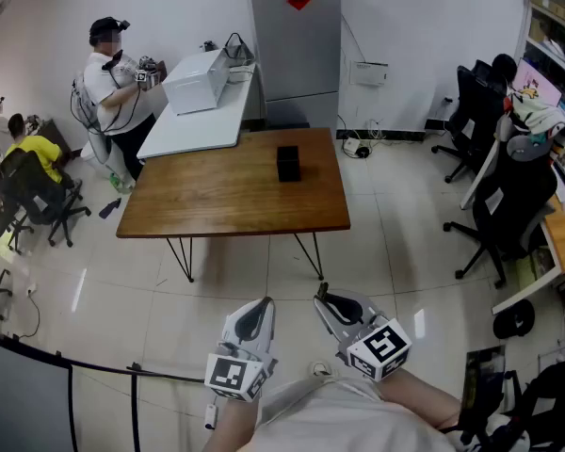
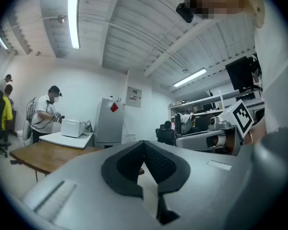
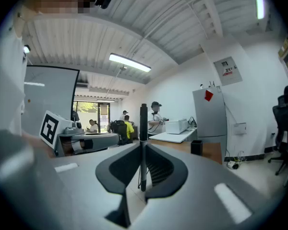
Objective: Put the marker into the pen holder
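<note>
A black pen holder (image 1: 288, 163) stands near the far middle of the brown wooden table (image 1: 217, 196), well ahead of both grippers. It also shows small in the right gripper view, the pen holder (image 3: 196, 147) standing on the table to the right of the jaws. My right gripper (image 1: 331, 306) is shut on a dark marker (image 3: 143, 128), which stands upright between the jaws (image 3: 143, 145). My left gripper (image 1: 256, 320) hangs beside it, close to my body, jaws together with nothing in them (image 2: 144, 145). Both are over the tiled floor, short of the table.
A white table (image 1: 193, 125) with a white box (image 1: 196, 81) adjoins the wooden one at the far left, where a person (image 1: 111, 73) stands. A grey cabinet (image 1: 295, 36) is behind. Office chairs (image 1: 504, 205) and a desk line the right; seated people (image 1: 28, 149) are at the left.
</note>
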Demonstrator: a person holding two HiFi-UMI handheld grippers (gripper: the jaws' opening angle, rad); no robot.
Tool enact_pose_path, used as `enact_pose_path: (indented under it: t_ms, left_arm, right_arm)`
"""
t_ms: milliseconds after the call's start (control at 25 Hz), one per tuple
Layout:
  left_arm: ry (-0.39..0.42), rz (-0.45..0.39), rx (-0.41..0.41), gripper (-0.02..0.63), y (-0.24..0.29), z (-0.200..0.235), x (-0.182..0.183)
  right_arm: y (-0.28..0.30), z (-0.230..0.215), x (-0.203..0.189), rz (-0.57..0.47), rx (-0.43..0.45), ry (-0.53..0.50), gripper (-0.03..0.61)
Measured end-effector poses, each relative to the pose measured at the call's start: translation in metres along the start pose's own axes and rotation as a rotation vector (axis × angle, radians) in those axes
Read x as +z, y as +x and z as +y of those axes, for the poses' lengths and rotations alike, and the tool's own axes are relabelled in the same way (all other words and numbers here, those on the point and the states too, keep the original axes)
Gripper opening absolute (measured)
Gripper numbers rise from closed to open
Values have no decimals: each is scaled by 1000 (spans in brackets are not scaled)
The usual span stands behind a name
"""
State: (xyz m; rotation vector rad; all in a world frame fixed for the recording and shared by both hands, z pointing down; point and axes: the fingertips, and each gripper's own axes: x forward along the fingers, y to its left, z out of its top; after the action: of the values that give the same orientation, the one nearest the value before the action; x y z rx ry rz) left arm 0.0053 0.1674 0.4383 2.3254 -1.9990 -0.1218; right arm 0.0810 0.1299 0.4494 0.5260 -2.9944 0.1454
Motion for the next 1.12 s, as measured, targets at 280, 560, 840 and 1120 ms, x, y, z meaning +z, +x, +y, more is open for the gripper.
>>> enact_pose_path:
  t_ms: [280,560,840,1120]
  left_arm:
    - [-9,37,-7,15,86,41,-5]
    - [-26,63,-50,15,167,100,-16]
    - [-24,45,-147,15,271,198,6]
    - [-5,31,-229,15,339,269,25]
  right_arm:
    - [54,-79,7,5,-9,46,35]
    - [126,-144,-2,39,-44,116,35]
    - [234,-218,30,27,-130,114,35]
    - [319,-268,55,-3,-203,96,35]
